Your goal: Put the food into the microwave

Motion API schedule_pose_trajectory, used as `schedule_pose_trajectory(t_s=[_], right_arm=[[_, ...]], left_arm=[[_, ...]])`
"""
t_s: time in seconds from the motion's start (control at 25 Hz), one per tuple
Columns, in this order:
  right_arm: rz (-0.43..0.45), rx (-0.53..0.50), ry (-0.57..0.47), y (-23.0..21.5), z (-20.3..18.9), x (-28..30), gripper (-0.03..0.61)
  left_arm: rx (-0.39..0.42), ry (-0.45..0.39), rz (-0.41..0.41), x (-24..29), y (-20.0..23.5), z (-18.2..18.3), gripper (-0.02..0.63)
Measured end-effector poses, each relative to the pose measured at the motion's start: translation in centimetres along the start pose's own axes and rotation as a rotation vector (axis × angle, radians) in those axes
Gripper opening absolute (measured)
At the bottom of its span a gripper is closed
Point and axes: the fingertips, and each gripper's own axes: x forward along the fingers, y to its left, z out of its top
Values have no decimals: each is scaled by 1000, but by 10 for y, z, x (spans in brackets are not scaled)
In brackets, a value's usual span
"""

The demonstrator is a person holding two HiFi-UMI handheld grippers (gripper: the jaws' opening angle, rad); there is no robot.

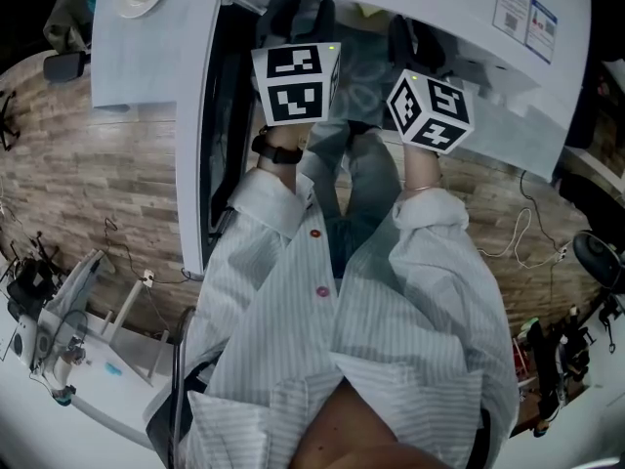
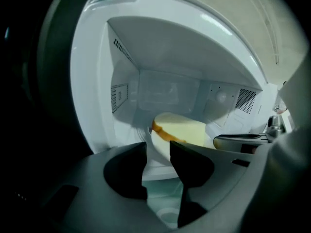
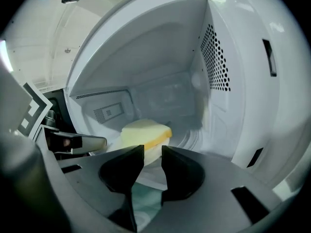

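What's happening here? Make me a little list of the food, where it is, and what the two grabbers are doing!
Microwave: white inside, door open
Food: pale yellow round piece with an orange-brown edge, inside the microwave
Plate: white, under the food
Left gripper: at the microwave's opening, jaws closed on the plate's edge
Right gripper: beside the left one, jaws closed on the plate's edge too
Food touching the walls: no
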Motion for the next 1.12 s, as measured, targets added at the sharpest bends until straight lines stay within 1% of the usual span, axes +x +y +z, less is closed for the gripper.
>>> schedule_pose_trajectory(t_s=[0.12, 0.28, 0.6, 0.68, 0.92, 1.12], right_arm=[[36, 13, -2, 8, 1, -7, 126], [76, 17, -7, 18, 7, -19, 122], [140, -3, -47, 37, 34, -43, 90], [158, -9, -55, 44, 40, -50, 84], [201, -15, -81, 63, 60, -67, 71], [236, -37, -95, 77, 73, -84, 64]], left_arm=[[-33, -12, -41, -8, -7, -1, 156], [-114, -25, -122, -23, -22, 3, 156], [-151, -80, -200, -56, -39, 28, 155], [-144, -93, -212, -66, -41, 34, 150], [-76, -116, -242, -89, -48, 52, 116], [-73, -142, -268, -110, -56, 62, 89]])
